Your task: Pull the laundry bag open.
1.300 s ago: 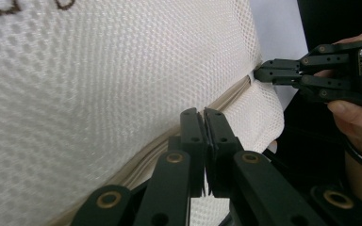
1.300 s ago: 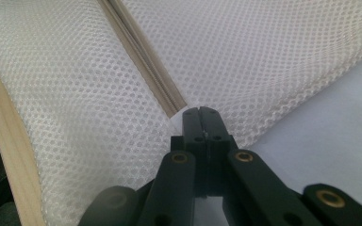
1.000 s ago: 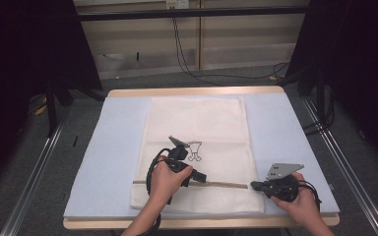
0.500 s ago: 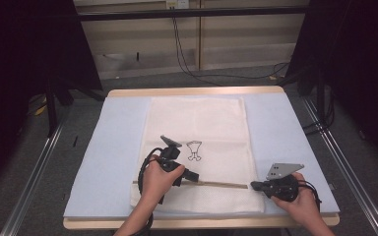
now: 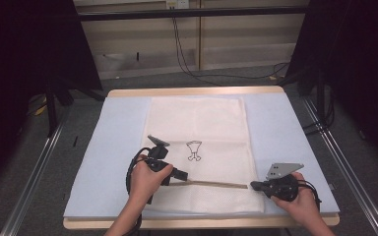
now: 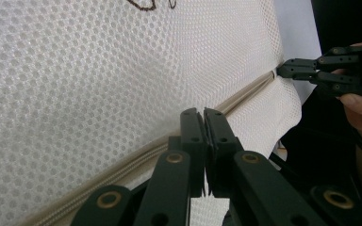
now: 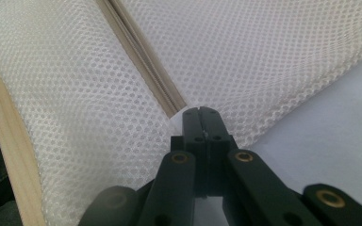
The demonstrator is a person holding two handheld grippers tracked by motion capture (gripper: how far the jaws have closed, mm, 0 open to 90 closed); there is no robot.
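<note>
A white mesh bag (image 5: 197,123) with a small dark print (image 5: 193,150) lies flat on the pale blue cover. A beige zipper (image 5: 216,184) runs across its near end. My left gripper (image 5: 183,174) is shut at the zipper's left part, apparently on the pull, which stays hidden between the pads. In the left gripper view the closed jaws (image 6: 202,113) sit right over the zipper tape (image 6: 245,92). My right gripper (image 5: 252,186) is shut on the bag's fabric at the zipper's right end (image 7: 169,106); it also appears as the right gripper (image 6: 283,70) in the left gripper view.
The blue cover (image 5: 113,147) has bare strips on both sides of the bag. The table's wooden front edge (image 5: 197,223) lies close below the hands. Metal rails (image 5: 34,177) and cables (image 5: 187,54) run along the floor around the table.
My left hand has slid leftwards along the zipper, and the dark zipper line between the two grippers has grown longer. The right hand has held its place.
</note>
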